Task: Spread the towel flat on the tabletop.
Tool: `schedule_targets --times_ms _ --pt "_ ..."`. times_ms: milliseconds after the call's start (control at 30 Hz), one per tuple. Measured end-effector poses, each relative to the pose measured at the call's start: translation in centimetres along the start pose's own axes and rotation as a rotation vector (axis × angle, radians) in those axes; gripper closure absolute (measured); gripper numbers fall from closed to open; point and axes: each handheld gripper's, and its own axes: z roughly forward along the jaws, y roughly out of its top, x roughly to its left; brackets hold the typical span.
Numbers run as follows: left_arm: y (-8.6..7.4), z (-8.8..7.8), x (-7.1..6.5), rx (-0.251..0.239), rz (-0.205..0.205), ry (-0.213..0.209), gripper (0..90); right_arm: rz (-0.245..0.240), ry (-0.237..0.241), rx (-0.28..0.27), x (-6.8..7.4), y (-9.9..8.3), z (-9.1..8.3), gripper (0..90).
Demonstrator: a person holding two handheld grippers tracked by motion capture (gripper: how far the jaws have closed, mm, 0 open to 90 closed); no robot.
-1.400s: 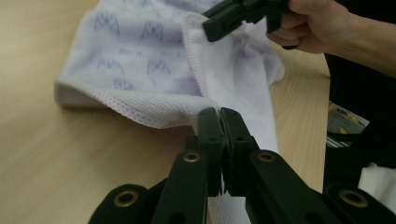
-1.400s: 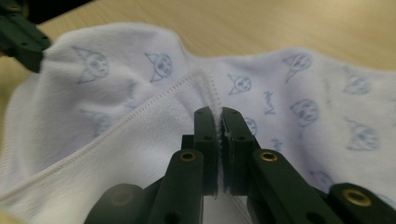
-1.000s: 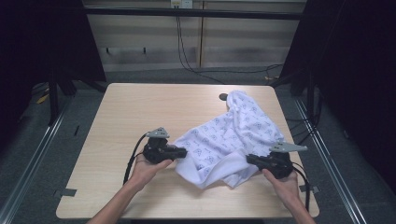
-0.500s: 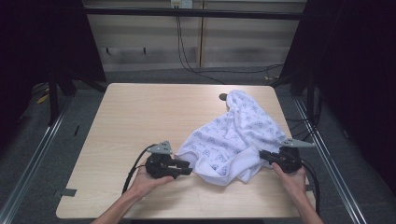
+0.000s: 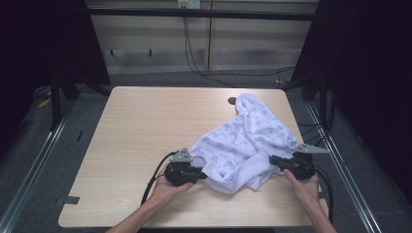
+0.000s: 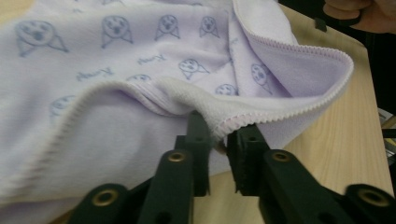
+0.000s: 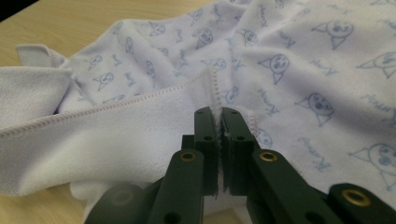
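Pale lilac fleece cloth with blue cat-face print lies crumpled on right half of light wooden counter.

Right gripper clenched on stitched hem.

Left gripper: jaws have just been closing, hem between them, gap visible, not pinched.

Risk: left hem slips out on pull; 1-sided tension drags cloth toward counter edge.

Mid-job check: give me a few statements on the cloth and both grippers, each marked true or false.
1. The right gripper is clamped on the cloth's stitched edge. True.
2. The left gripper has its jaws pressed fully together. False: a gap shows between them, with the hem running into it; they have just been closing.
3. The cloth is plain white. False: it carries a blue animal-face print.
4. The cloth lies crumpled on the wooden table. True.
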Motion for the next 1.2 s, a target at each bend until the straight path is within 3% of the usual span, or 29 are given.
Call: schedule_targets --times_ms 133,233,333,367,467,533,700,833,867,967,1133,1200 --pt "0.7 -2.8 1.0 -0.087 -0.015 0.032 85.6 0.003 0.009 -0.04 0.0 0.6 -0.6 87.0" --pt "1.3 -5.2 1.9 -0.129 -0.002 0.092 87.6 0.008 0.002 -0.069 -0.2 1.1 -1.1 87.2" --pt "1.6 -7.3 2.6 -0.159 -0.002 0.12 88.1 0.013 0.007 -0.117 -0.3 2.0 -1.8 87.3" --pt "1.7 -7.8 2.8 -0.16 0.0 0.12 88.2 0.011 0.023 -0.154 -0.1 2.9 -2.3 87.3" --pt "2.0 -8.7 2.9 -0.157 0.02 0.111 88.3 -0.009 0.021 -0.183 0.4 4.0 -2.7 87.4" --pt "2.2 -9.5 3.1 -0.175 0.0 0.103 88.2 -0.026 0.039 -0.218 1.0 5.7 -3.1 87.4" --pt "2.9 -11.6 3.5 -0.23 -0.023 0.097 88.2 -0.049 0.071 -0.247 2.2 7.6 -3.7 87.4" --pt "4.0 -13.8 3.2 -0.264 0.0 0.105 88.2 -0.083 0.097 -0.273 3.5 9.3 -4.6 87.5" --pt "4.7 -14.9 2.8 -0.263 0.022 0.113 88.2 -0.098 0.105 -0.285 4.2 10.1 -5.3 87.5" --pt "5.4 -15.9 2.4 -0.265 0.042 0.114 88.2 -0.108 0.115 -0.302 4.7 10.8 -5.9 87.5" --pt "7.1 -18.4 0.8 -0.296 0.081 0.101 88.2 -0.148 0.134 -0.37 6.3 12.8 -8.5 87.4" --pt "7.2 -19.0 0.1 -0.279 0.105 0.1 88.2 -0.169 0.156 -0.396 7.3 13.0 -10.0 87.5"
